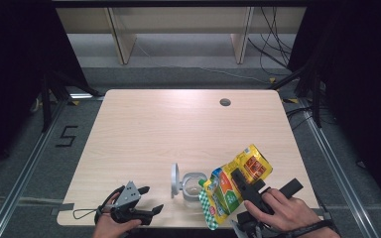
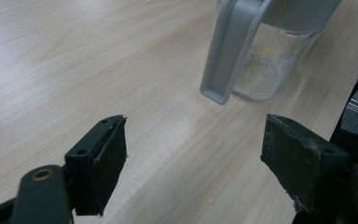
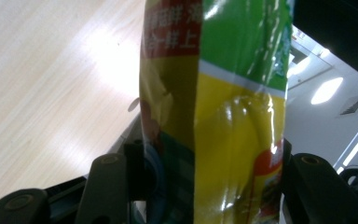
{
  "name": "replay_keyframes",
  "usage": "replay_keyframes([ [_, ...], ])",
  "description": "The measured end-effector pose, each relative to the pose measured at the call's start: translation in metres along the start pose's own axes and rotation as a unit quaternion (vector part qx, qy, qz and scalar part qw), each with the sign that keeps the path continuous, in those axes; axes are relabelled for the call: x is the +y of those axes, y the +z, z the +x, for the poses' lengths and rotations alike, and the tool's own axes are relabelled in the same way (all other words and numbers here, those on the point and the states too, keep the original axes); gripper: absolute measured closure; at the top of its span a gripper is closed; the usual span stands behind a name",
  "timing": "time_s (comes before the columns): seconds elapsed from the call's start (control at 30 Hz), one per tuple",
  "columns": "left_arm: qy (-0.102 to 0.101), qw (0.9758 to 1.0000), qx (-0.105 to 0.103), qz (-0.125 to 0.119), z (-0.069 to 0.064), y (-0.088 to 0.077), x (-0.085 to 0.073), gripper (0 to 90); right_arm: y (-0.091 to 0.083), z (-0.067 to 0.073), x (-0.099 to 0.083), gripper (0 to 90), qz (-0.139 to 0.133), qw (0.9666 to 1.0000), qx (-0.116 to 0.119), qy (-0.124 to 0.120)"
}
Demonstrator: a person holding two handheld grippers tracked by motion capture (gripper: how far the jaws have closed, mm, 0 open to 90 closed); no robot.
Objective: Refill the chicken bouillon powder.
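High view: I note a clear glass jar (image 1: 194,187) standing upright on the worktop (image 1: 178,129) at lower centre of the frame, its grey hinged lid (image 1: 174,179) swung open to the left, which leaves the mouth free for filling. The right tongs (image 1: 239,179) hold a yellow and green pouch (image 1: 233,186) tilted with its lower end over the jar's right rim; I judge this a pouring posture. The left tongs (image 1: 151,200) rest at lower left, just beside the jar but apart from it, likely waiting to steady it. Left gripper view: the left tongs (image 2: 193,158) stand wide apart with bare worktop (image 2: 74,60) between the pads, touching nothing; the jar (image 2: 272,60) sits at upper right of the frame with a pale residue at its base, its lid (image 2: 233,51) hanging down in front. Right gripper view: the right tongs (image 3: 209,172) are clamped on the pouch (image 3: 223,116), about half closed, one jaw on each face at the bottom of the frame; the pouch rises upright through frame centre, and its filled body keeps the jaws that far apart.
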State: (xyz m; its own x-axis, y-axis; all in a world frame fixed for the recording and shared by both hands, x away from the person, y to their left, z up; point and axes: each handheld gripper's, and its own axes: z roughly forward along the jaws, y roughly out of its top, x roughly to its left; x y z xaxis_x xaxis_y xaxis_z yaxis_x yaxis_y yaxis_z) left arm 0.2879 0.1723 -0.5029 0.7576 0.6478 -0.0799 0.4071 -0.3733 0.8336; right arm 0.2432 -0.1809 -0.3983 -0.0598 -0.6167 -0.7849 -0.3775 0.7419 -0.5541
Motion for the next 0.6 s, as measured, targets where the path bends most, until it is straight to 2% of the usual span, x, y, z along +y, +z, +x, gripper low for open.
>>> replay_keyframes([
  [0.1, 0.004, 1.0000, 0.000, -0.001, 0.0003, -0.0004, 0.0003, 21.6, -0.0001, -0.0006, -0.0005, 52.1, -0.003, 1.0000, 0.006, -0.002],
  [0.17, 0.004, 1.0000, -0.001, -0.002, 0.0006, -0.0003, 0.0000, 21.6, -0.0005, -0.0018, -0.0011, 52.2, 0.002, 1.0000, -0.002, -0.004],
  [0.23, 0.004, 1.0000, -0.001, -0.001, 0.0005, -0.0001, 0.0000, 21.6, -0.0001, -0.0031, -0.0012, 52.2, 0.001, 1.0000, 0.005, -0.004],
  [0.27, 0.005, 1.0000, -0.001, -0.001, 0.0005, -0.0001, 0.0000, 21.6, 0.0000, -0.0036, -0.0013, 52.2, 0.000, 0.9998, 0.001, -0.019],
  [0.3, 0.004, 1.0000, 0.000, -0.002, 0.0005, -0.0001, 0.0000, 21.6, -0.0003, -0.0034, -0.0009, 52.2, -0.001, 0.9998, 0.001, -0.021],
  [0.43, 0.008, 1.0000, 0.000, 0.001, 0.0009, -0.0007, 0.0000, 21.6, -0.0011, -0.0040, -0.0004, 52.2, -0.003, 0.9998, -0.004, -0.018],
  [0.5, 0.001, 1.0000, -0.002, -0.003, 0.0003, -0.0002, -0.0001, 21.6, -0.0017, -0.0041, 0.0004, 52.2, -0.002, 0.9998, -0.002, -0.020],
  [0.6, 0.008, 1.0000, 0.000, 0.001, 0.0007, -0.0007, 0.0001, 21.6, -0.0020, -0.0037, 0.0005, 52.2, -0.006, 0.9998, 0.000, -0.019],
])
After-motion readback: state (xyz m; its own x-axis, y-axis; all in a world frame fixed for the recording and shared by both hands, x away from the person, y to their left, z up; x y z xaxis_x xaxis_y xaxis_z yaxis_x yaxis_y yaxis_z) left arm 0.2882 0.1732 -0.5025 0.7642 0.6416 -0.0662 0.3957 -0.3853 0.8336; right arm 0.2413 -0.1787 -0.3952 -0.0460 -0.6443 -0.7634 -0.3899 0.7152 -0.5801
